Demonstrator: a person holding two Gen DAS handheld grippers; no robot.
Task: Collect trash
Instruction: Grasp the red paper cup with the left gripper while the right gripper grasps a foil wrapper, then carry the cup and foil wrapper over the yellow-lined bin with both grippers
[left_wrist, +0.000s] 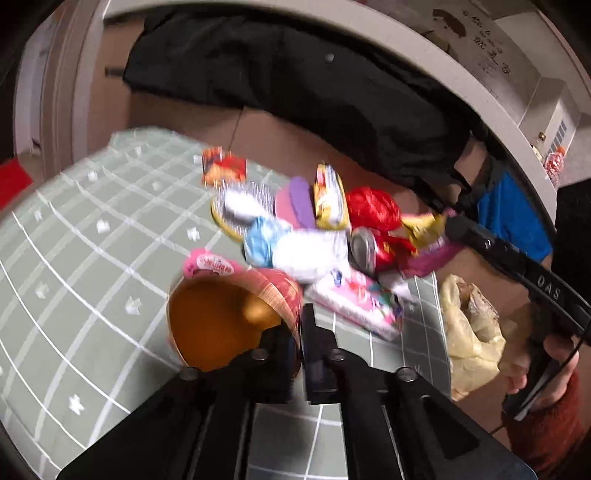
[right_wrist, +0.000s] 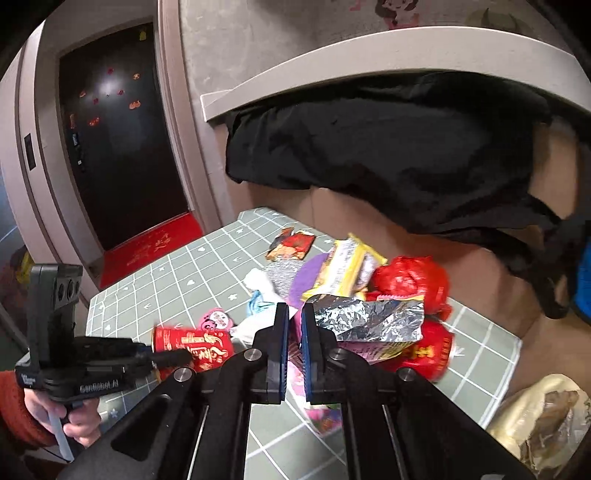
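Observation:
A heap of trash (left_wrist: 317, 236) lies on a table with a green grid cloth (left_wrist: 92, 240): wrappers, white tissue, a red plastic bag (right_wrist: 410, 280) and a red can (right_wrist: 432, 350). My left gripper (left_wrist: 301, 314) is shut on the rim of a red paper cup (left_wrist: 221, 325) with an orange inside, tipped on its side. In the right wrist view that cup (right_wrist: 192, 347) sits at the left gripper's (right_wrist: 184, 356) tip. My right gripper (right_wrist: 295, 314) is shut on the edge of a crumpled silver foil wrapper (right_wrist: 369, 321), raised over the heap. The left wrist view shows the right gripper (left_wrist: 448, 221) at the heap's right side.
A black garment (right_wrist: 388, 147) hangs over brown boxes behind the table. A yellowish plastic bag (right_wrist: 543, 417) sits off the table's right edge. A dark door with a red mat (right_wrist: 147, 247) is at the far left. A pink round lid (left_wrist: 210, 264) lies beside the cup.

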